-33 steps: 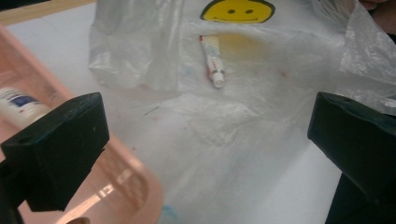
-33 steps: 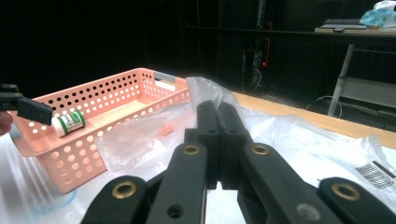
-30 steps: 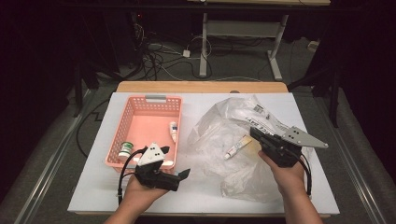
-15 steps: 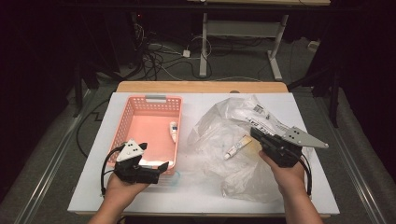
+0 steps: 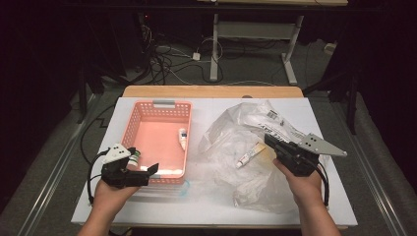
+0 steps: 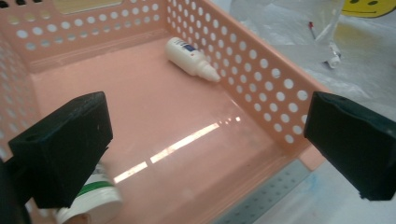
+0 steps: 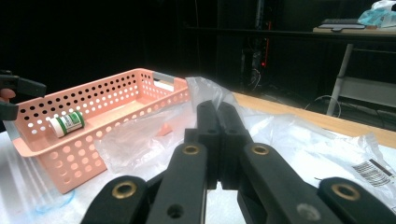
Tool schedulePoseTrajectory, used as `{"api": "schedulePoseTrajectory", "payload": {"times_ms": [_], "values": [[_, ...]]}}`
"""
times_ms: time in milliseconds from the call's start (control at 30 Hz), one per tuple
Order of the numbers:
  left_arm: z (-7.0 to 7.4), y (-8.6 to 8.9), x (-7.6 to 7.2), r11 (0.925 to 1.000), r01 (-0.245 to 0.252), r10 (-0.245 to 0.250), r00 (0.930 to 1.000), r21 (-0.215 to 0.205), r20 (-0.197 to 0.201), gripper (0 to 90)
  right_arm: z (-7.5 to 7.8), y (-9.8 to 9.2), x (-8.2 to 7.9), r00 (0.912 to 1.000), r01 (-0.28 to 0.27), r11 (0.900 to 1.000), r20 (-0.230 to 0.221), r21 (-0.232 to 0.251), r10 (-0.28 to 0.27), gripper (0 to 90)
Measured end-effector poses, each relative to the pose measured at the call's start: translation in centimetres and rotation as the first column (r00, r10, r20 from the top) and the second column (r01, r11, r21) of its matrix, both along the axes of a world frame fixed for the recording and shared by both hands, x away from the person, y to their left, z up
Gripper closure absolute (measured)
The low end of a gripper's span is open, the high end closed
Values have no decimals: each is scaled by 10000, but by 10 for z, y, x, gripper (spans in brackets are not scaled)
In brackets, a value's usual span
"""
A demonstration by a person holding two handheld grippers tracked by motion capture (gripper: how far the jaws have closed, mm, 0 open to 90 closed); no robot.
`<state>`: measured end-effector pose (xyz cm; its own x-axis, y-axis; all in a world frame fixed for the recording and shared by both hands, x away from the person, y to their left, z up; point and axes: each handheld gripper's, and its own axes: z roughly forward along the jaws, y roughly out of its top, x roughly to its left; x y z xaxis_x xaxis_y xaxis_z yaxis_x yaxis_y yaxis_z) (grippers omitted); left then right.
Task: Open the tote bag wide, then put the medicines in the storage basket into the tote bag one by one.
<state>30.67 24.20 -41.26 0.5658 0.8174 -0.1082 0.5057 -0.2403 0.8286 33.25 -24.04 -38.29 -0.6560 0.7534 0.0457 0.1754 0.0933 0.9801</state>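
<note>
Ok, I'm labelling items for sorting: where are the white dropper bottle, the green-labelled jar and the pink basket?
white dropper bottle (image 6: 189, 55): left gripper view, middle of its body.
green-labelled jar (image 7: 68, 123): right gripper view, on its label.
pink basket (image 5: 129, 128): high view, left wall.

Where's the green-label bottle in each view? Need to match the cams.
High view: green-label bottle in the basket's near-left corner, beside the left claw.
Left gripper view: bottle at bottom left, partly behind the left-hand jaw.
Right gripper view: bottle at left, lying inside the basket near its end wall.
Shared landmark: the pink perforated basket.
</note>
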Motion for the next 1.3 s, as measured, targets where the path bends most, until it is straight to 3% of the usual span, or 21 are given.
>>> {"api": "schedulePoseTrajectory", "payload": {"times_ms": [300, 667, 767, 900, 1033, 1100, 1167, 1233, 1300], "values": [[0, 21, 2, 9986, -518, 519, 9986, -125, 40, 41, 0, 0, 0, 10000, 2, 10000, 8, -38, -2, 900], [-2, 32, 5, 9975, -650, 651, 9979, -295, 35, 186, -1, 1, 1, 10000, 33, 10000, -40, -16, -33, 900], [-2, 34, 9, 9947, -993, 992, 9951, -257, -32, 284, -3, 0, 4, 9998, 122, 9999, -159, -47, -123, 900], [1, 36, 13, 9863, -1637, 1630, 9861, -208, -337, 462, -1, 2, 6, 9999, 121, 9998, -28, -132, -122, 900], [3, 36, 15, 9824, -1851, 1841, 9822, -262, -366, 578, 0, 1, 3, 9999, 134, 9999, -5, -31, -134, 900], [4, 36, 16, 9839, -1772, 1759, 9831, -248, -500, 652, -2, 0, 4, 9999, 105, 9999, -86, -57, -106, 900], [5, 36, 20, 9830, -1829, 1834, 9808, 140, -659, 679, -3, -1, 5, 9999, 115, 9999, -117, -35, -115, 900], [5, 36, 21, 9829, -1829, 1841, 9806, 232, -680, 725, -2, -1, 4, 9999, 100, 9999, -59, -42, -100, 900], [6, 38, 26, 9807, -1815, 1881, 9772, 723, -986, 778, -1, -1, 3, 9999, 107, 9999, -39, -1, -107, 900]]}}
